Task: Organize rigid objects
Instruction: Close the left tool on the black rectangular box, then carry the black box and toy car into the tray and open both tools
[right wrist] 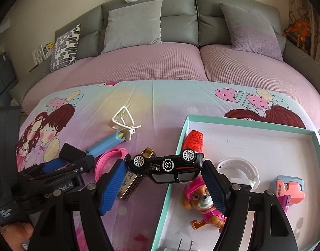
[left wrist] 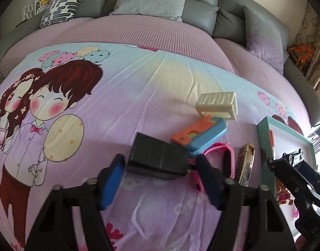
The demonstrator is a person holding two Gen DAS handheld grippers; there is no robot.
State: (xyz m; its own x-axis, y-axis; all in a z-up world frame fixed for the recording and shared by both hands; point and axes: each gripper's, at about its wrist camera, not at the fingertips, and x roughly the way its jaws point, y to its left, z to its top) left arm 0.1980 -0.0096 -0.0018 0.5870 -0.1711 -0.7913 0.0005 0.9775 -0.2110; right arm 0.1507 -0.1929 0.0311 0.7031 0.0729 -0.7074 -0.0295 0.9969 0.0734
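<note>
Currently right hand-held gripper (right wrist: 164, 174) is wide open but clamps a black toy car (right wrist: 167, 165) end to end, upside down, above the near-left rim of the teal box (right wrist: 182, 133). Left hand-held gripper (left wrist: 161, 170) is spread wide, its pads flanking a black charger block (left wrist: 158, 159) lying on the bedsheet (left wrist: 139, 96); contact unclear.

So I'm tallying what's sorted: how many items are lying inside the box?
5, possibly more hidden: red tube far-left corner, white band centre, pup figure near-left, pink-blue toy and purple piece right.
</note>
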